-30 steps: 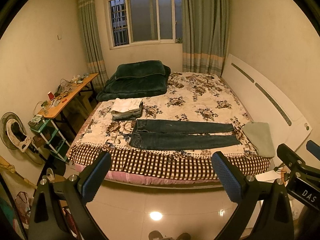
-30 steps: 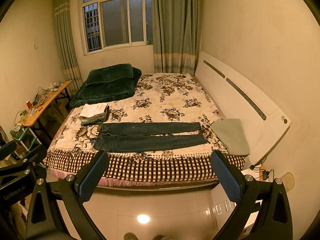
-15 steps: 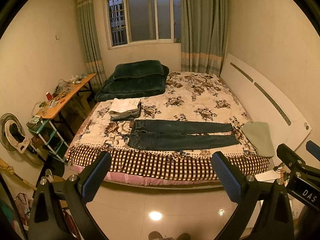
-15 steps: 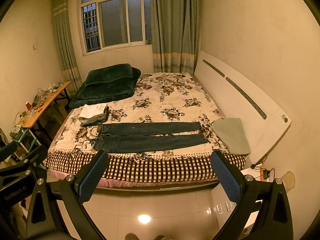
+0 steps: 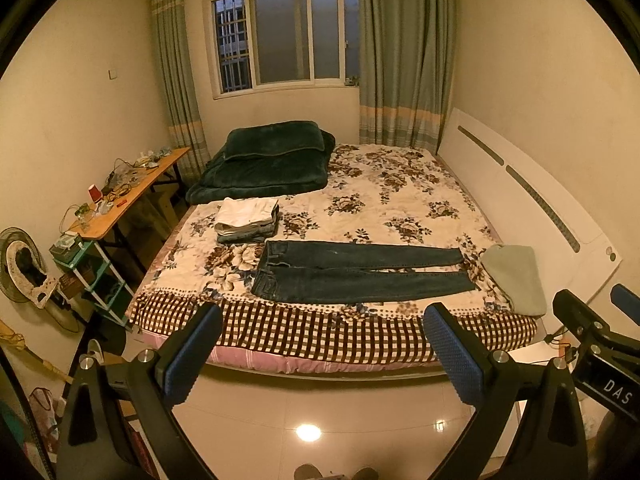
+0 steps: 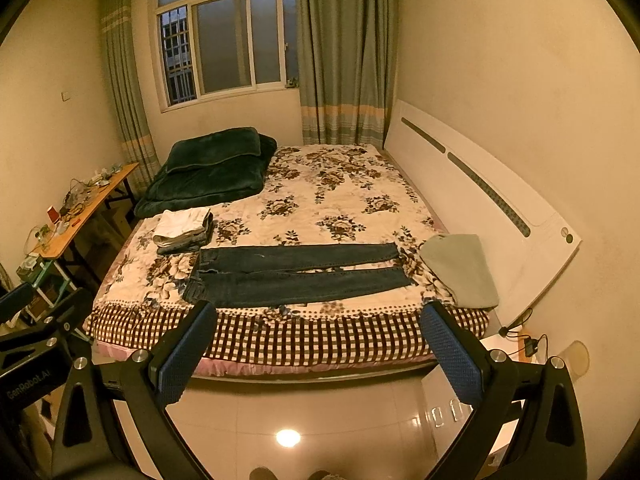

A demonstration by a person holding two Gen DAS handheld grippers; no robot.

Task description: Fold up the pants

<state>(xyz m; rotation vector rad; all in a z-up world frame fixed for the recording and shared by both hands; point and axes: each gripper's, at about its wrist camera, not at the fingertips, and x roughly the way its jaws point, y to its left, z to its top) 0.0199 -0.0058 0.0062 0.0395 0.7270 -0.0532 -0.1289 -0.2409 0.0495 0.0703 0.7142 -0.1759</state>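
Standing well back from bed (image 5: 280, 336): left tool (image 5: 320, 354) and right tool (image 6: 316, 350) both spread apart, empty. Pants (image 5: 360, 272) flat, mid-frame near bed edge. Risk: grabbing one layer only, skewing fold.

Pants (image 5: 352, 274): dark matt denim. Bedspread (image 5: 384, 188): floral printed cloth. Blanket (image 5: 268, 160): green plush. Floor (image 5: 328, 408): glossy tile. Desk (image 5: 132, 192): wood top. Finger pads (image 6: 182, 354): blue, textured.
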